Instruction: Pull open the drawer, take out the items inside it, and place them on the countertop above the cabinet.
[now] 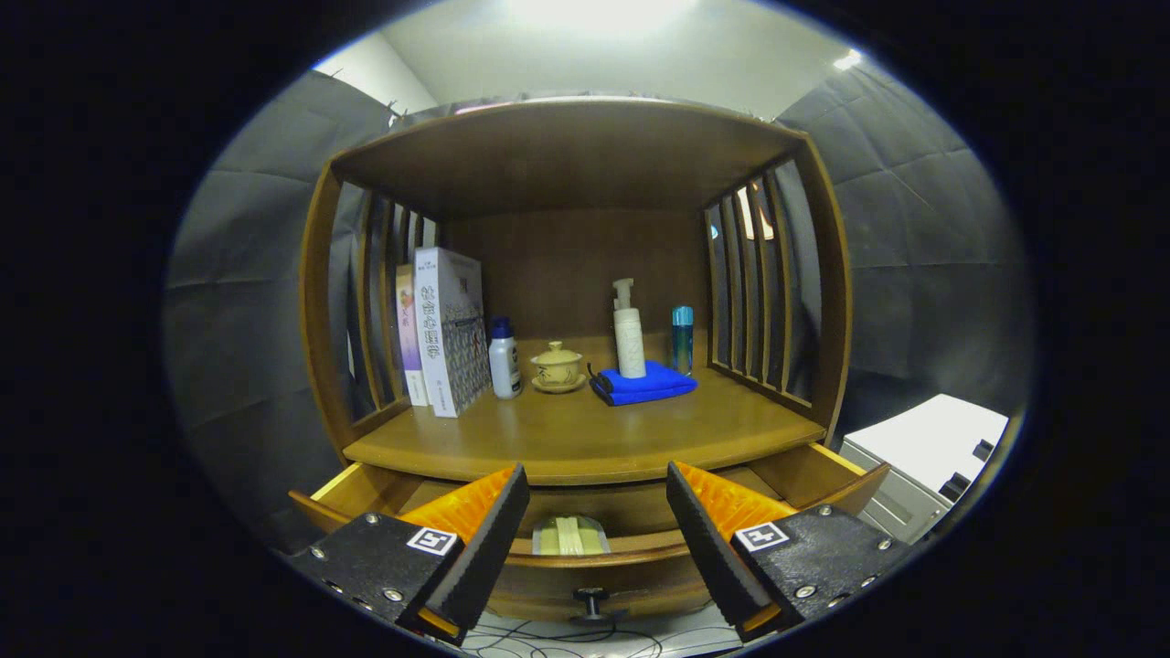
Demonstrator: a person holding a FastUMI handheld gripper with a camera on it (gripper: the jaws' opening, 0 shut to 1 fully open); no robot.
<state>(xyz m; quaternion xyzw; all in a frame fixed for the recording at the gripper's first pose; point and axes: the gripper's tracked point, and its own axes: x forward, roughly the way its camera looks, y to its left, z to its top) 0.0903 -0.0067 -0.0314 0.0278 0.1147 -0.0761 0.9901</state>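
Observation:
The wooden cabinet's drawer [603, 553] stands pulled open below the countertop [585, 434]. Inside it lies a pale green and cream packet [569, 535], seen between my two fingers and below them. The drawer's dark knob [591, 600] sticks out at its front, lower down. My gripper [596, 512] is open, its black-padded fingers [494, 539] spread wide above the drawer's front edge, holding nothing.
On the countertop stand two books [443, 329], a white bottle with a blue cap [504, 358], a small lidded tea bowl [557, 366], a folded blue cloth [644, 384], a white pump bottle [628, 331] and a blue bottle [683, 338]. A white unit [923, 457] stands right of the cabinet. Cables lie on the floor.

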